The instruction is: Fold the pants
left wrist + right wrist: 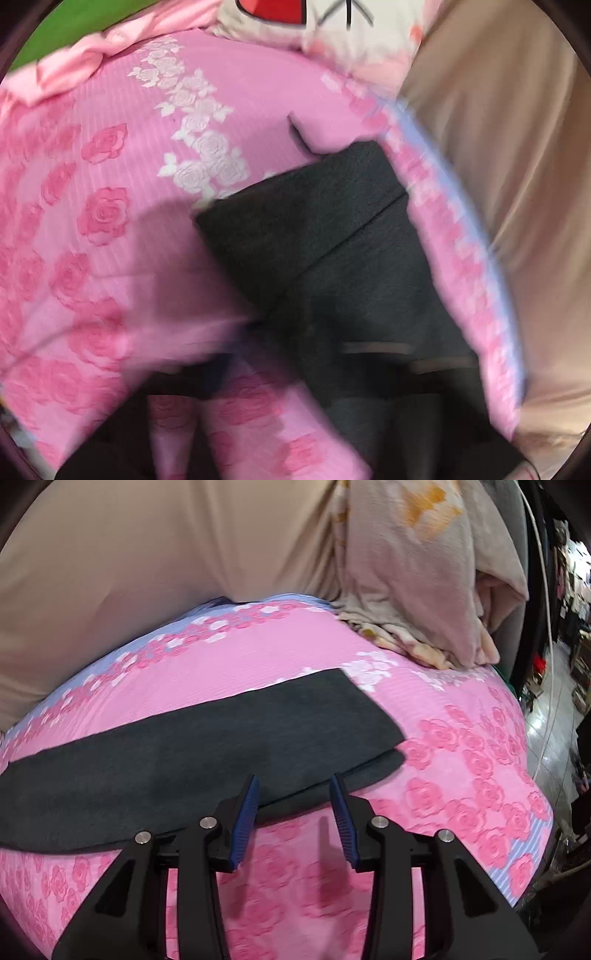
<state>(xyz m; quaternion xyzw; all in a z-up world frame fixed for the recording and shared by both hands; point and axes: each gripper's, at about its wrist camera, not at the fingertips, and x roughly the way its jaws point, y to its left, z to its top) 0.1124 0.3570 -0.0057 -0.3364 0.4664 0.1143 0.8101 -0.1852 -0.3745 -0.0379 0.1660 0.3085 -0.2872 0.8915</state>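
Observation:
Dark grey pants (192,746) lie flat on a pink rose-print bedsheet (461,760), folded lengthwise, their leg ends toward the right. My right gripper (293,782) is open and empty, its blue pads (245,812) just above the pants' near edge. In the left wrist view the pants (314,229) run from the centre down to the bottom. The view is heavily blurred. My left gripper (295,376) shows only as dark smeared shapes over the cloth, so its jaws cannot be read.
A beige curtain (147,554) hangs behind the bed. A pale crumpled blanket (417,590) lies at the far right of the sheet. A pillow with a red print (295,14) sits at the head. The bed edge and room floor (546,720) are to the right.

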